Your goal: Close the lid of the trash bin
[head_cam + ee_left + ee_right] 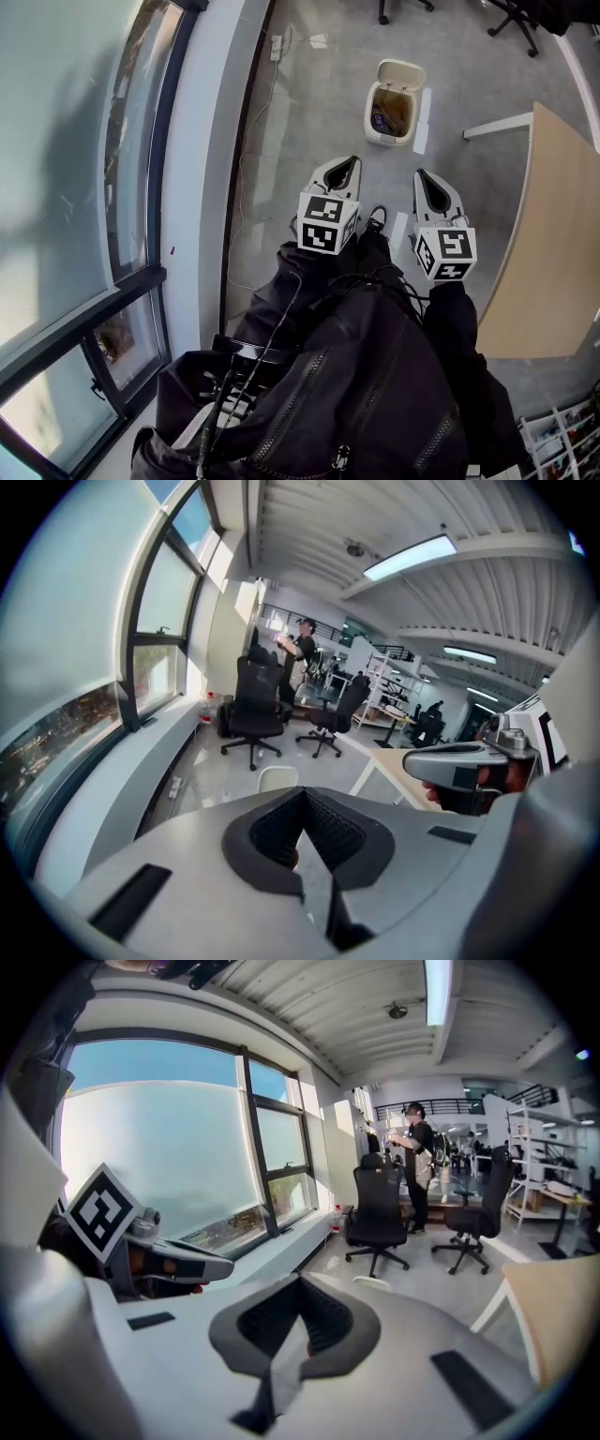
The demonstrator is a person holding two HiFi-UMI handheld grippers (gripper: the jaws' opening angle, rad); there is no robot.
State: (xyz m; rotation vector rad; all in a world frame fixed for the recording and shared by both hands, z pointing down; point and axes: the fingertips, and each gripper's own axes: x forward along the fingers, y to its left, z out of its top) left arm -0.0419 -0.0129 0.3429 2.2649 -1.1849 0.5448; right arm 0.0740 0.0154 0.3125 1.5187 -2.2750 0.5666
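Two grippers, the left gripper [349, 169] and right gripper [424, 180], hang ahead in the head view. The trash bin [394, 120] stands well beyond on the floor, lid [400, 71] raised.

In the left gripper view the fingers [272, 832] are pressed together, empty. In the right gripper view they are likewise.

This looks like the approach step. The next move calls for reaching the lid and tipping it down.

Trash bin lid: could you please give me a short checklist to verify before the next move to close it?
1. The trash bin is in view, on the floor: ok.
2. Its lid is closed: not ok, it stands open.
3. The left gripper is empty, jaws together: ok.
4. The right gripper is empty, jaws together: ok.
5. A gripper is at the lid: not ok, both are well short of it.
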